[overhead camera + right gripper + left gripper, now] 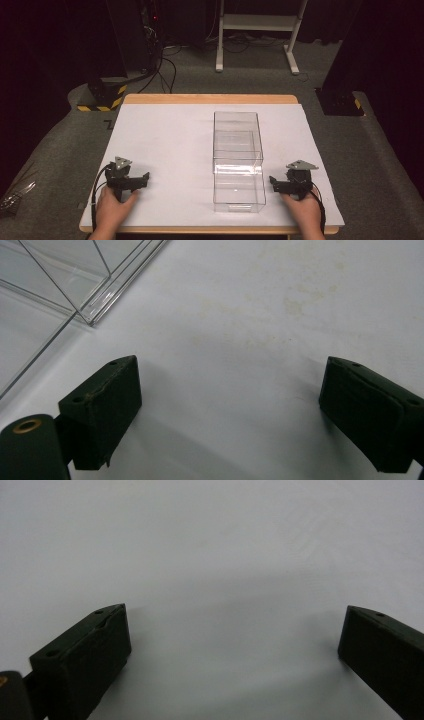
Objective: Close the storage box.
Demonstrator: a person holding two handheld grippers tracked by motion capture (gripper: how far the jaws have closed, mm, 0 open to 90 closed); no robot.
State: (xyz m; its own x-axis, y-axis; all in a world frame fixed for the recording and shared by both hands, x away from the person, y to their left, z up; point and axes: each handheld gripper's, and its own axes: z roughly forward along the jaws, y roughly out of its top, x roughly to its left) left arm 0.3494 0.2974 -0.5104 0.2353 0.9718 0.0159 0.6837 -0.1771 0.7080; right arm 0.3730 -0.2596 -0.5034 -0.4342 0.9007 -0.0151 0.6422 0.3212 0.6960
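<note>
High view puts your left gripper [141,181] at the lower left of the table [165,135] and your right gripper [278,184] at the lower right, both with jaws spread wide and holding nothing. Between them, right of centre, stands the clear box [238,160], whose corner sits in the upper left of the right gripper view, near that gripper but apart from it.

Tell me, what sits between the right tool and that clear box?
Nothing: bare white table separates the right tool from the clear box, seen in the high view.
</note>
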